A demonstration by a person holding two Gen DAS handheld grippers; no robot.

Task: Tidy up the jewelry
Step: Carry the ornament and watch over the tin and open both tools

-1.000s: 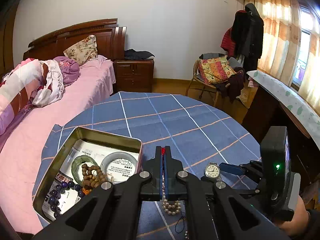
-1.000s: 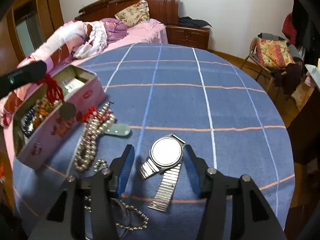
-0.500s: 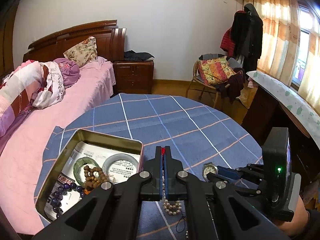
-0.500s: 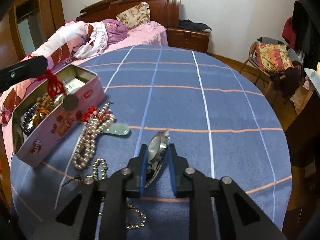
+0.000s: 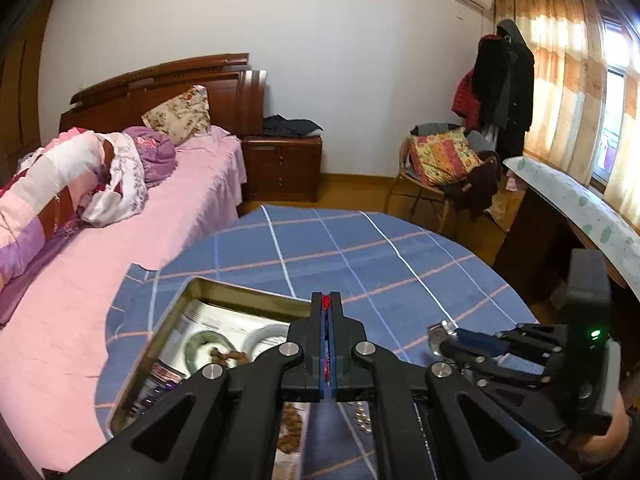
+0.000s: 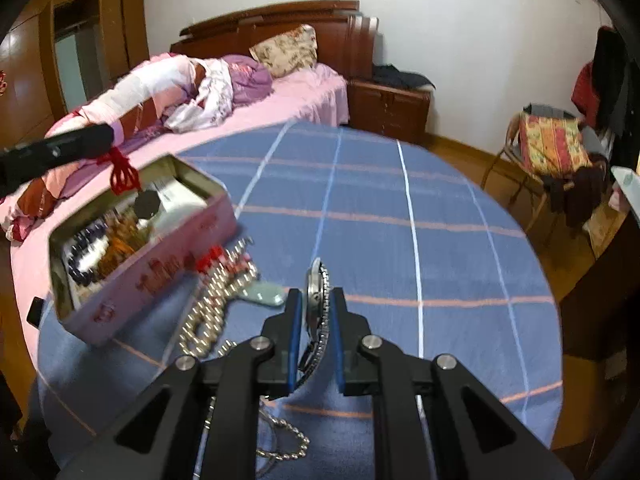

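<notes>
Obscured and blurred items
Open pink metal tin [image 6: 168, 264]: contents motion-blurred; silver metal-band wristwatch [image 6: 318, 300] strap partly hidden behind jaws.

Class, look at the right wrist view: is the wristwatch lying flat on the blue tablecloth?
No: the right gripper clamps the wristwatch on edge between its blue pads, above the tablecloth.

Shiny steel watch [image 6: 318, 308], glossy pearls [image 6: 208, 304], dull brassy metal tin [image 5: 240, 294], woven checked cloth [image 6: 400, 248], polished wood headboard [image 5: 168, 88]
</notes>
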